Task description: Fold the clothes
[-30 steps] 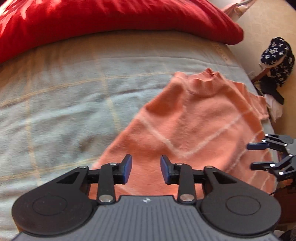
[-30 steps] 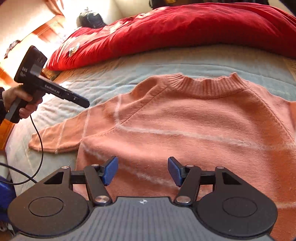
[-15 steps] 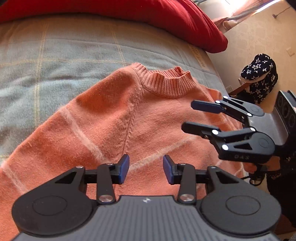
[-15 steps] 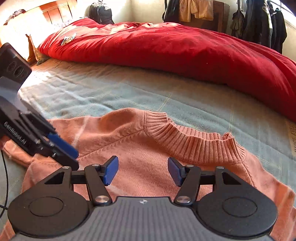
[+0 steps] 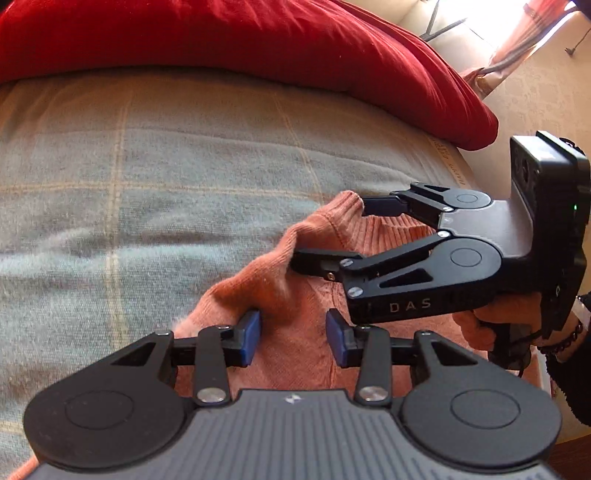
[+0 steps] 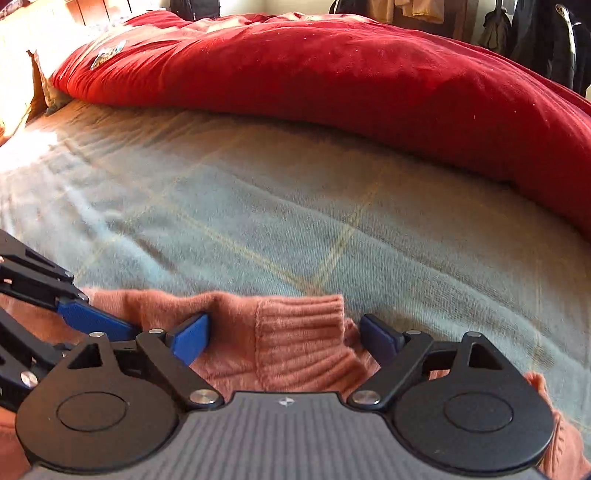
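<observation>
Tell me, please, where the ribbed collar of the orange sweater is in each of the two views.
Left wrist view: the collar is right of centre, between the fingers of the right gripper, whose jaws are opening.
Right wrist view: the collar is at bottom centre, between that gripper's own blue pads.
Shared landmark: the red duvet across the top.

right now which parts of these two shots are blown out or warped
Left wrist view: the window corner at top right is washed out, and the fisheye bows the blanket upward. Right wrist view: sun glare bleaches the blanket's left edge, and the red duvet curves with the lens.
</observation>
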The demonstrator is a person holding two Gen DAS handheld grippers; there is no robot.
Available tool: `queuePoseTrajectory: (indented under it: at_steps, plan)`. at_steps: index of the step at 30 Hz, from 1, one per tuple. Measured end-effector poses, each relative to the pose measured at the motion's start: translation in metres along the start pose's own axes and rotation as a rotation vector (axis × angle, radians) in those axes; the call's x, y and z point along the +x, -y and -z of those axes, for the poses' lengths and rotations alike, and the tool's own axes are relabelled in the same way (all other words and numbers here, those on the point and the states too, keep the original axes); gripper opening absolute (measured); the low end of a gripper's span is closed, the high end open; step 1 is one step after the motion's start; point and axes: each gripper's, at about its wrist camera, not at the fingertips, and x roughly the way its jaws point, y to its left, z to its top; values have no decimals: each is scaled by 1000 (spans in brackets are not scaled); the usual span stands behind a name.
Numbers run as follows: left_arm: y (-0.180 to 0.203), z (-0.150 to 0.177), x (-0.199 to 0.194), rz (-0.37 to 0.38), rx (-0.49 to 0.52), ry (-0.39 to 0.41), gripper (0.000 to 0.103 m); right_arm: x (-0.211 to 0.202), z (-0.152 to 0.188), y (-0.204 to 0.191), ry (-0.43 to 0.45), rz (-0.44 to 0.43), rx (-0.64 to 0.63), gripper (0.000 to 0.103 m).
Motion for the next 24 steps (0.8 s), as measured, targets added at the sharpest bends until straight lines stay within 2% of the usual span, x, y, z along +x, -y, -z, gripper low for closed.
queuePoseTrajectory:
  at_steps: [4, 9, 12, 16, 18, 21, 24]
  plan:
    - [4, 5, -17, 1, 18, 24, 39, -26, -1, 4, 16, -24, 14, 86]
    - [21, 22, -56, -1, 58, 58, 43, -96, 16, 4, 81, -5, 22, 86]
    - [47, 39, -77, -26, 141, 68, 44, -139, 44, -2, 73, 26, 18, 86]
    - [88, 71, -96, -31, 232, 96, 46, -182, 100, -21, 5, 59, 49, 87]
    - [101, 89, -98, -15, 233, 107, 50, -187, 131, -30, -27, 63, 71, 88]
    - [106, 116, -82, 28, 178, 104, 52, -187, 174, -39, -55, 60, 115, 88]
    - [97, 137, -50, -34, 129, 64, 52, -159, 187, -38, -28, 68, 130, 90]
